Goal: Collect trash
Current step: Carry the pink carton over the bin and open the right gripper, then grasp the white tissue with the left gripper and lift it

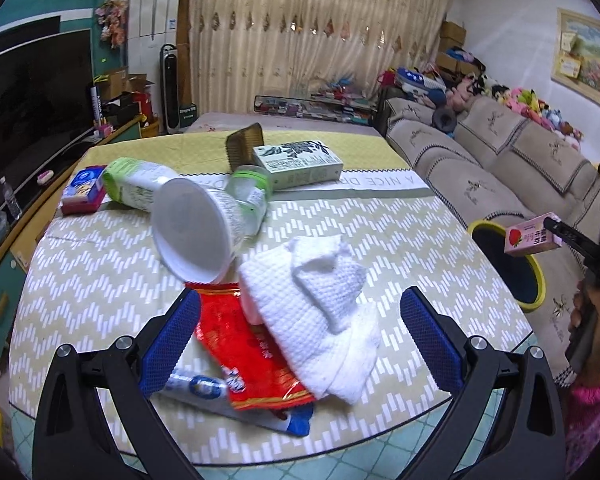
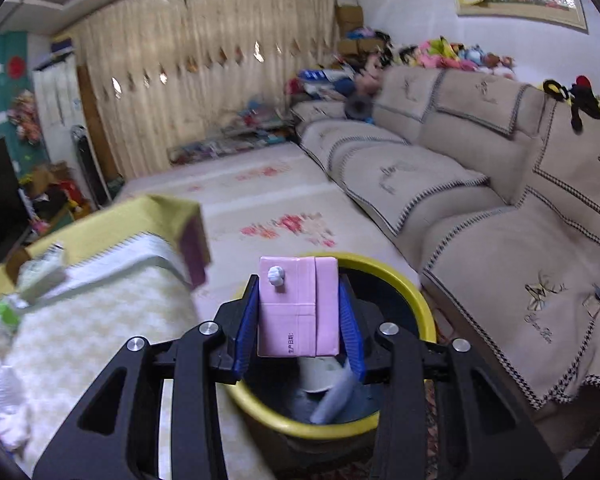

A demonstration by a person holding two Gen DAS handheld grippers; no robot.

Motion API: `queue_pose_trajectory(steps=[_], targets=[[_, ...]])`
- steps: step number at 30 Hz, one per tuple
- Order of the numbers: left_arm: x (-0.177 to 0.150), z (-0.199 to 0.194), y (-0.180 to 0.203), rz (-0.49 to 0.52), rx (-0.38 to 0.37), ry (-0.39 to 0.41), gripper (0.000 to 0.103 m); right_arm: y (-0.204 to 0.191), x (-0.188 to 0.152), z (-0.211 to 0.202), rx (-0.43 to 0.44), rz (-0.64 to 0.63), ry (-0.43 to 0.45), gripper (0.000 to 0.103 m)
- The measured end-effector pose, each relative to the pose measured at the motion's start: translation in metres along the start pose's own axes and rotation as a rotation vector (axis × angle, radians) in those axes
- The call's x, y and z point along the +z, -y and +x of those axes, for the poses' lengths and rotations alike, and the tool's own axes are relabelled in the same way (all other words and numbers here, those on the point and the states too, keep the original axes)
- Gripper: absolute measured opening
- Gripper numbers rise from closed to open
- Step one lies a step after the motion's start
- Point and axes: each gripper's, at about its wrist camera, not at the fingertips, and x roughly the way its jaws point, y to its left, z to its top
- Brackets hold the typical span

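Note:
My right gripper (image 2: 298, 300) is shut on a pink milk carton (image 2: 298, 306), its blue pads pressing both sides. The carton hangs over the yellow-rimmed bin (image 2: 396, 276), which holds a white cup and some paper. The left wrist view shows the same carton (image 1: 532, 235) above the bin (image 1: 538, 280) at the table's right. My left gripper (image 1: 300, 336) stands open just above a crumpled white paper towel (image 1: 320, 300) and a red snack wrapper (image 1: 244, 352). A tipped white cup (image 1: 192, 232) lies just beyond them.
On the patterned table (image 1: 100, 280) lie a toothpaste tube (image 1: 204, 388), a green-capped bottle (image 1: 134, 184), a clear bottle (image 1: 252, 196), a white-green box (image 1: 300, 164), a comb (image 1: 246, 146) and a blue-red pack (image 1: 84, 188). A beige sofa (image 2: 500, 208) runs along the right. A person's hand (image 1: 588, 320) holds the right gripper.

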Motion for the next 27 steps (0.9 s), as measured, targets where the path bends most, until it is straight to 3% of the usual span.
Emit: queue_pose_trajectory(steps=[5,7,14,20,25,27], targets=[[0.004,0.02,0.005,0.002,0.029,-0.042,0.098,0.007,-0.009,0.034,-0.032,-0.013,-0.058,0.038],[0.005,0.027,0.004,-0.002,0.039,-0.065,0.098,0.01,-0.013,0.036,-0.04,-0.015,-0.046,0.052],[0.008,0.04,0.002,-0.01,0.076,-0.069,0.096,0.016,-0.019,0.036,-0.026,-0.009,-0.043,0.053],[0.008,0.048,0.007,0.021,0.118,-0.073,0.065,0.024,-0.023,0.038,-0.012,0.014,-0.05,0.053],[0.009,0.043,0.01,0.05,0.153,-0.039,0.048,0.023,-0.026,0.04,-0.001,0.016,-0.061,0.053],[0.01,0.04,0.013,0.069,0.152,-0.023,0.034,0.023,-0.026,0.039,0.005,0.018,-0.06,0.053]])
